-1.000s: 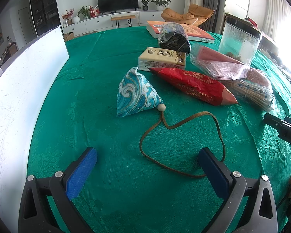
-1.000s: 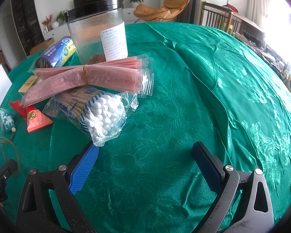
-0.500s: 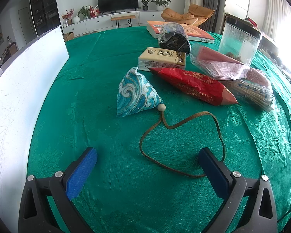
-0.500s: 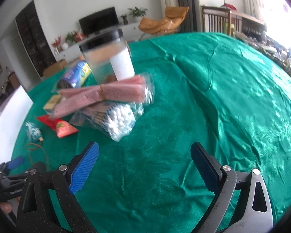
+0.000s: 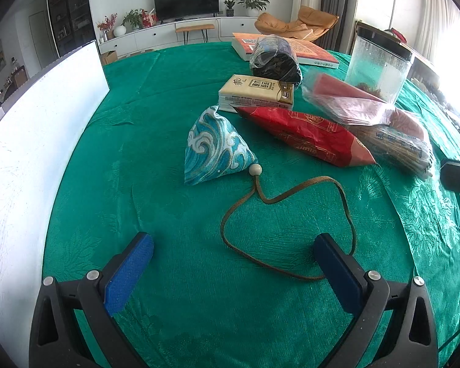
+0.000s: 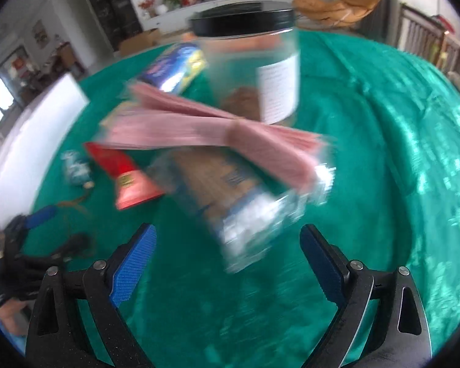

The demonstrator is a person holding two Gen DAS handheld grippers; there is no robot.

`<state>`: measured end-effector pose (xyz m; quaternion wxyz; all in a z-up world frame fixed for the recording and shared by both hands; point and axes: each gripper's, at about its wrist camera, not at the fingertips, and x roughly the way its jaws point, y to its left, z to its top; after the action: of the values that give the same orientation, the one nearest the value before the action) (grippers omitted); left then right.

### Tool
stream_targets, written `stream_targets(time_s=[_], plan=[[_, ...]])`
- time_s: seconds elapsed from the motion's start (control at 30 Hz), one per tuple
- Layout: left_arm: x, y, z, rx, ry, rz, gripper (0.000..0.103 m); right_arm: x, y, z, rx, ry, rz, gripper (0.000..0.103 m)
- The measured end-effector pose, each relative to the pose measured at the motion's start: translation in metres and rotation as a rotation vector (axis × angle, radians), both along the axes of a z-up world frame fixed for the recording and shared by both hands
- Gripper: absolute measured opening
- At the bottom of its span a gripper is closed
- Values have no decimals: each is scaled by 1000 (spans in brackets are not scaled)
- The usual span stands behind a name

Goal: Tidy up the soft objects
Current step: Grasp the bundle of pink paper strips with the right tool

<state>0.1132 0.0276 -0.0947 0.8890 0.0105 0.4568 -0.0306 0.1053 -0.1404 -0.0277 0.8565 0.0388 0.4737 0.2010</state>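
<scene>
A blue wave-patterned cloth pouch with a bead and a brown looped cord lies on the green tablecloth. My left gripper hangs open just in front of it, the cord's loop lying between its fingers. Behind the pouch are a tissue pack, a red snack bag, a dark wrapped bundle and pink packets. My right gripper is open, pointing at a bag of cotton swabs under the pink packets; this view is blurred by motion.
A clear jar with a black lid stands at the right, a book at the back. A white board runs along the table's left side. The right gripper's tip shows at the right edge. The left gripper shows in the right wrist view.
My right gripper has swung left and moved closer to the cotton swab bag, and the jar now looms larger. The left gripper and the pouch have stayed still.
</scene>
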Motion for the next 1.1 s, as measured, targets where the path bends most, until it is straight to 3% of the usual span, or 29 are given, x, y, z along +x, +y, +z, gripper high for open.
stream_targets(time_s=[0.07,0.17,0.27,0.4,0.43,0.47,0.5,0.63,0.73,0.83,0.93,1.1], plan=[[0,-1,-1,1,0,0,103,-4,1,23,-88,-102,3,95],[0,-1,-1,0,0,0,103,22,1,40,-307,-219,26,95],[0,-1,0,0,0,0,103,64,2,19,-367,-121,132,95],[0,-1,0,0,0,0,103,84,10,-6,-363,-106,228,94],[0,-1,0,0,0,0,103,85,10,-6,-335,-106,233,80],[0,-1,0,0,0,0,103,86,8,-5,-313,-94,224,61],[0,-1,0,0,0,0,103,84,6,-4,-318,-92,203,29],[0,-1,0,-1,0,0,103,56,0,5,-295,-59,211,21],[0,-1,0,-1,0,0,103,21,-12,19,-204,-19,195,19],[0,-1,-1,-1,0,0,103,-15,-35,27,-146,7,127,19],[0,0,-1,0,0,0,103,-39,-74,27,-84,35,-26,19],[1,0,-1,-1,0,0,103,-23,-129,29,-55,-33,-364,19]])
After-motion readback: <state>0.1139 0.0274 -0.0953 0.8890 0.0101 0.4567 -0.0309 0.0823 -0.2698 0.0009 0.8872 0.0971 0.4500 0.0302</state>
